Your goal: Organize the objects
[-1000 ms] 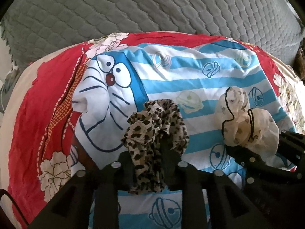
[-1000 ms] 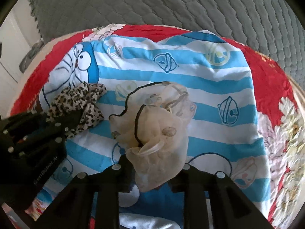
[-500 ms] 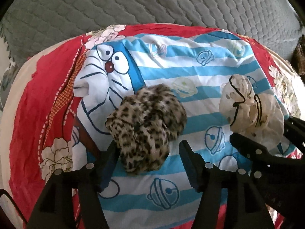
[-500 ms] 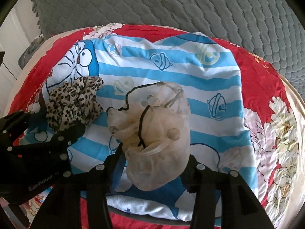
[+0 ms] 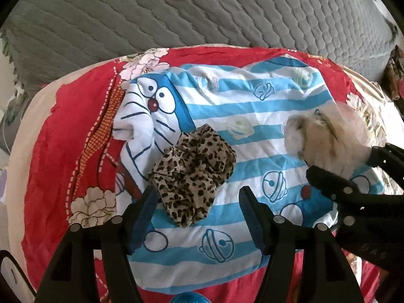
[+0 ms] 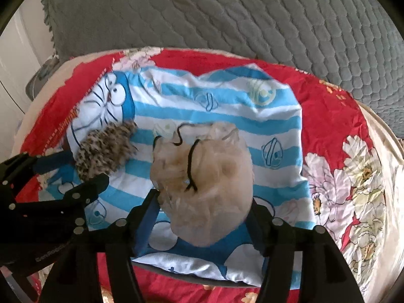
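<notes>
With both pairs of tongs just opened and gripping nothing, the leopard-print scrunchie [image 5: 193, 174] lies released at 12 o'clock of the left tongs [image 5: 198, 202] on the striped cartoon cloth [image 5: 252, 106]. At its 3 o'clock, the cream scrunchie [image 6: 204, 189] sits between the parted jaws of the right tongs [image 6: 203, 207]. Placing these 2 looks done; anything left is unseen.

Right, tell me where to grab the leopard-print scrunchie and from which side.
Take the leopard-print scrunchie across its puffed middle, coming straight down from above. It lies loose and bunched on the striped cartoon cloth, a soft mound with no firm edge, so a pinch over the crest should gather enough fabric. The left gripper, jaws just opened, already straddles its near end.
</notes>
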Action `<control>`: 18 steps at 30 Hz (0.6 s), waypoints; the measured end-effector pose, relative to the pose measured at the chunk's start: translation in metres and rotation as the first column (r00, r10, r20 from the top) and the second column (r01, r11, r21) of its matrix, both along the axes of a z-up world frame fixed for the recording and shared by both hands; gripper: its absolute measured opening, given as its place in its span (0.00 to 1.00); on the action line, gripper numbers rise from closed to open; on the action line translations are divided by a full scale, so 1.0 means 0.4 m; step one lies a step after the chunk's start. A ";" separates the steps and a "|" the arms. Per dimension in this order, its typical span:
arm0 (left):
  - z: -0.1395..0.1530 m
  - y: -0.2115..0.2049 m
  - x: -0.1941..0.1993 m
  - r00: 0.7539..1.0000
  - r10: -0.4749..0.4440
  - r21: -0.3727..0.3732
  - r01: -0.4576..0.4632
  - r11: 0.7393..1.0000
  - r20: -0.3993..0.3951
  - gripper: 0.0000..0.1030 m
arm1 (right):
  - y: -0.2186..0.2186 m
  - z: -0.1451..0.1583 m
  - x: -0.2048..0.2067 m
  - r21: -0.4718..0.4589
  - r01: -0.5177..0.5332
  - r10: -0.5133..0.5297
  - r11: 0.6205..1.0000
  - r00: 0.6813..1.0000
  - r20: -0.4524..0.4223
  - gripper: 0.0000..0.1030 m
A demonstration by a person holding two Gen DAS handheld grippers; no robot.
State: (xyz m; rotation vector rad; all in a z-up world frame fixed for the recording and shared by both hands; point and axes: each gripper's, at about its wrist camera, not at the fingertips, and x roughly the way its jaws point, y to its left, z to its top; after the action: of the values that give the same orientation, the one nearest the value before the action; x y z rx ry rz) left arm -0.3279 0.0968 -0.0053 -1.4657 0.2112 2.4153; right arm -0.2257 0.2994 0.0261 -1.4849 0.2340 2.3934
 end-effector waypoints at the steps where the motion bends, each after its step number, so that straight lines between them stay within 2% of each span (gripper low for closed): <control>1: 0.004 -0.005 0.002 1.000 0.004 -0.001 -0.004 1.000 -0.003 0.67 | -0.001 0.008 0.001 0.004 0.000 0.001 1.000 1.000 -0.009 0.62; 4: 0.012 -0.016 0.006 1.000 0.005 0.001 -0.005 1.000 -0.008 0.67 | -0.003 0.023 0.001 0.015 -0.004 0.004 1.000 1.000 -0.014 0.69; 18: 0.082 -0.050 0.038 0.999 0.007 0.004 -0.007 1.000 -0.039 0.70 | -0.026 0.081 0.030 0.014 -0.019 0.019 1.000 0.998 -0.052 0.69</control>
State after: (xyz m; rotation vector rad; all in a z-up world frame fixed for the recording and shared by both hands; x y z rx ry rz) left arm -0.3125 0.0770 0.0276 -1.4203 0.2109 2.4502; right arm -0.2136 0.2888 0.0587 -1.4266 0.2159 2.4458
